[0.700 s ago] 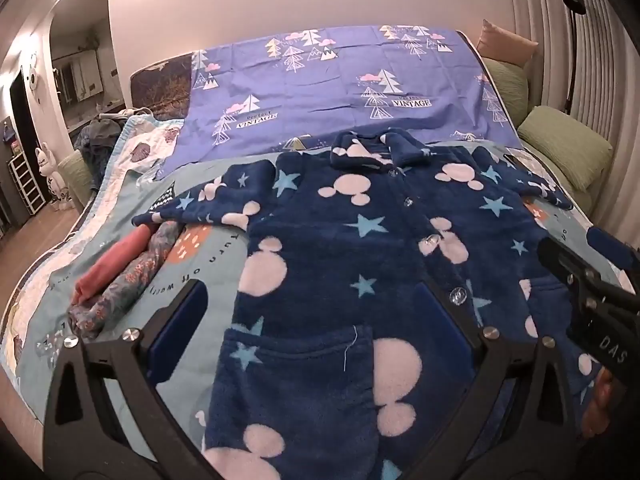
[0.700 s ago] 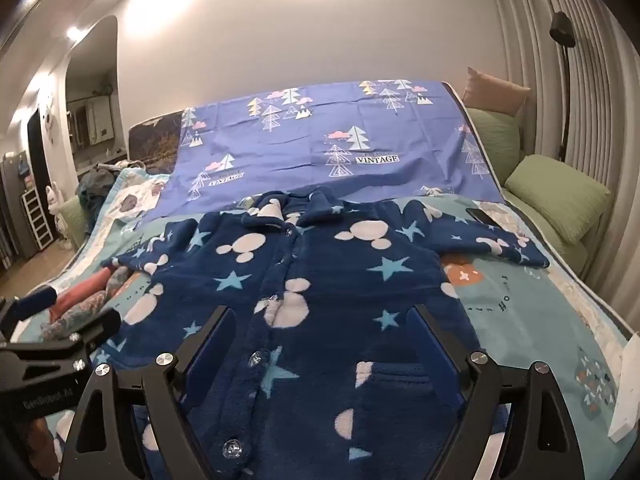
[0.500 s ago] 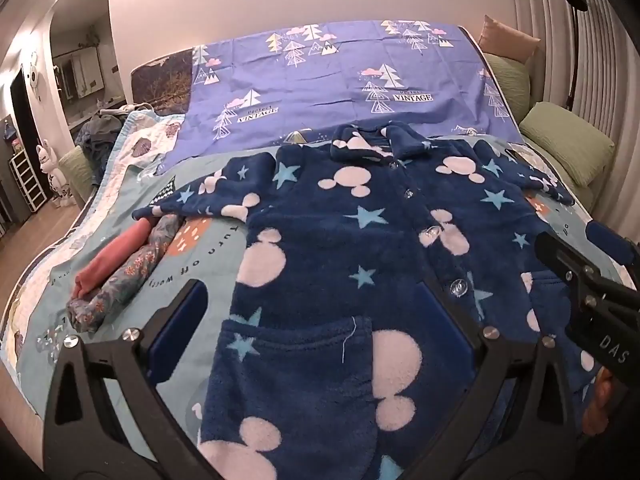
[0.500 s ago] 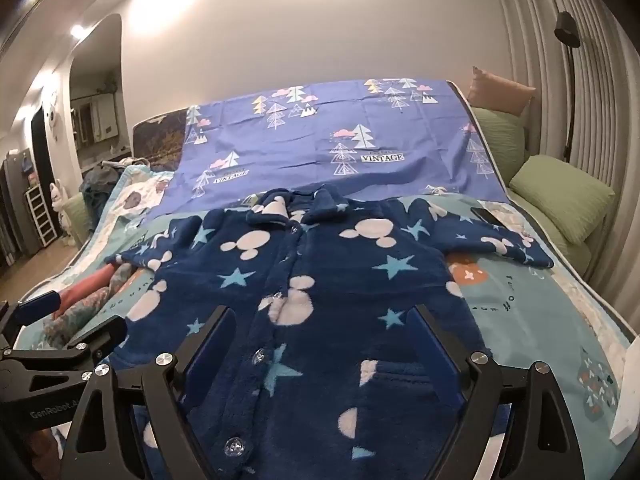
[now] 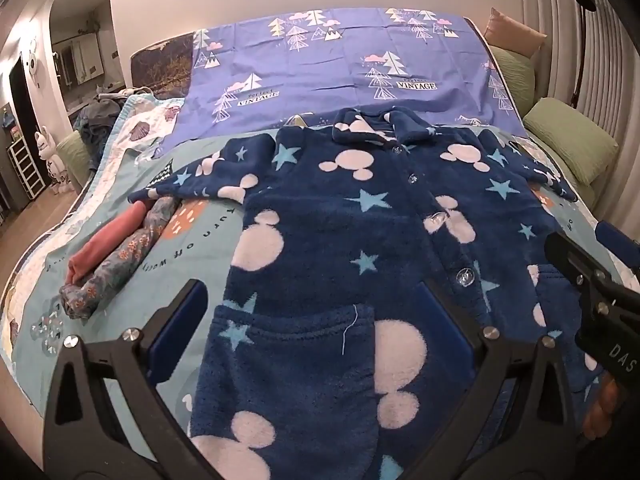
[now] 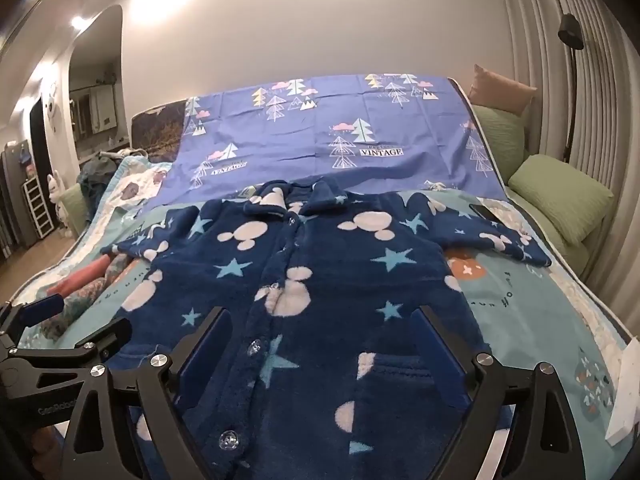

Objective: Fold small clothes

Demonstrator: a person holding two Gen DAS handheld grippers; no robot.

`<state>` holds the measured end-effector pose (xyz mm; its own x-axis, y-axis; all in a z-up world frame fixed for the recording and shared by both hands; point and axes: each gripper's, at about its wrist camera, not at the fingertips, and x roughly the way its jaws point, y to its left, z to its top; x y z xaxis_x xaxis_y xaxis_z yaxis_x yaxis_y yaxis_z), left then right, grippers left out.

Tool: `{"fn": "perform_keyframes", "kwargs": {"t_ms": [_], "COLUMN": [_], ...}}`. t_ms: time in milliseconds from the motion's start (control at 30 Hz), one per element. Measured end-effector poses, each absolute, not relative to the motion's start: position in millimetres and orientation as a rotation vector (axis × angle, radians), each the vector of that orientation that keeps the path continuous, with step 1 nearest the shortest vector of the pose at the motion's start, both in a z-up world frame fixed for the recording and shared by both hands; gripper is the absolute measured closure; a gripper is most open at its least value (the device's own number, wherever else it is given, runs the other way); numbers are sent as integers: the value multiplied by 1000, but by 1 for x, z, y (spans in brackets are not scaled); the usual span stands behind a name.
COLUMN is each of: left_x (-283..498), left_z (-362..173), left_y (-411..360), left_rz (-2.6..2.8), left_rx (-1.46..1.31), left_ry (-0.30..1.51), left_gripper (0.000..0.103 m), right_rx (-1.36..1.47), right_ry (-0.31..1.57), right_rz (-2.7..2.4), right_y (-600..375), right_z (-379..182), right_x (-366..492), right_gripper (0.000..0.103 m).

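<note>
On the bed [image 5: 192, 264], a navy fleece pajama top [image 5: 360, 240] with stars and mouse-head shapes lies flat and buttoned, collar toward the purple tree-print sheet [image 5: 340, 64], sleeves spread to both sides. Left tool [image 5: 320, 320] hangs over its lower left pocket, jaws wide apart and empty. Right tool [image 6: 322, 344] hangs over the lower button line, likewise spread and holding nothing. Rolled clothes [image 5: 116, 256] lie beside the left sleeve.

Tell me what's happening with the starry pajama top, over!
Left gripper open, right gripper open, both above the hem. Pajama top flat, buttoned, unfolded. Rolled clothes lie beside its left sleeve, partly under the cuff.
</note>
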<state>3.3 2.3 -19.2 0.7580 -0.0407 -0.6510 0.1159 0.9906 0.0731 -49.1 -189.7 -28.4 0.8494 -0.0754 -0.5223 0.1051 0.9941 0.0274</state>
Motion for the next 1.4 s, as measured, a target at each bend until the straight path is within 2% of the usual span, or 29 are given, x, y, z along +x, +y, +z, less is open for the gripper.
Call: {"fn": "perform_keyframes", "kwargs": {"t_ms": [467, 600, 1400], "left_x": [3, 2, 2], "left_z": [-24, -24, -25], "left_y": [4, 4, 3], "left_rz": [-94, -95, -92], "left_rx": [110, 111, 103], "left_ry": [715, 716, 728], "left_gripper": [1, 1, 1], "right_rx": [51, 49, 39], "right_ry": [565, 584, 495], "right_rz": [-84, -91, -50], "right_y": [-184, -184, -171], "right_z": [-31, -32, -19], "right_x": [-51, -49, -59], "right_gripper": [9, 7, 7]}}
